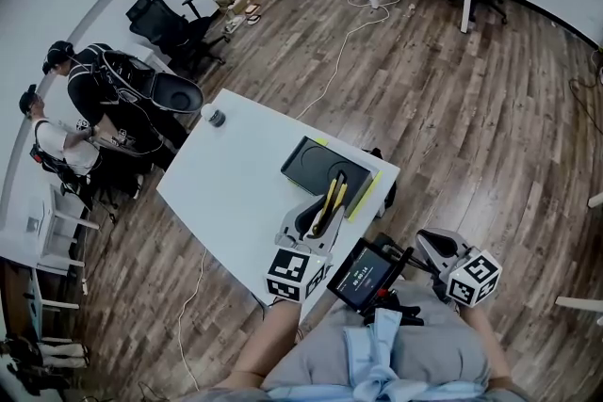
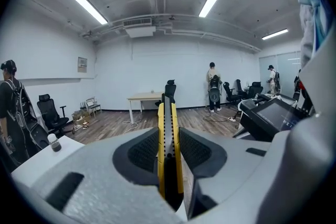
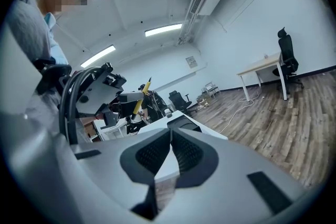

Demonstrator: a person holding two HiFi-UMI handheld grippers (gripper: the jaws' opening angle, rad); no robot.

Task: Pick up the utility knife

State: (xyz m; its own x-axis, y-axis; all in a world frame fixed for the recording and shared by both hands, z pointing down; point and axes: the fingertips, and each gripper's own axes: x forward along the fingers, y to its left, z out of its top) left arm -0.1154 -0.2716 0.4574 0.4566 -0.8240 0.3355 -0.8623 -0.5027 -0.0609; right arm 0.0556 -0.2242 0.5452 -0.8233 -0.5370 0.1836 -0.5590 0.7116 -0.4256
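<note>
A yellow and black utility knife [image 1: 334,191] stands up between the jaws of my left gripper [image 1: 318,214], which is shut on it above the near corner of the white table [image 1: 236,174]. In the left gripper view the knife [image 2: 168,165] is clamped edge-on between the dark pads, its tip pointing away, with the left gripper [image 2: 168,136] lifted off the table. My right gripper [image 1: 426,240] hangs off the table's right side, near my body. Its pads [image 3: 170,136] meet with nothing between them. From the right gripper view the knife [image 3: 142,93] shows far left.
A black tray [image 1: 325,167] with a yellow-green edge lies on the table just beyond the knife. A small bottle [image 1: 216,118] stands at the far corner. A screen device [image 1: 363,273] sits at my chest. Two people [image 1: 113,104] and office chairs are to the left.
</note>
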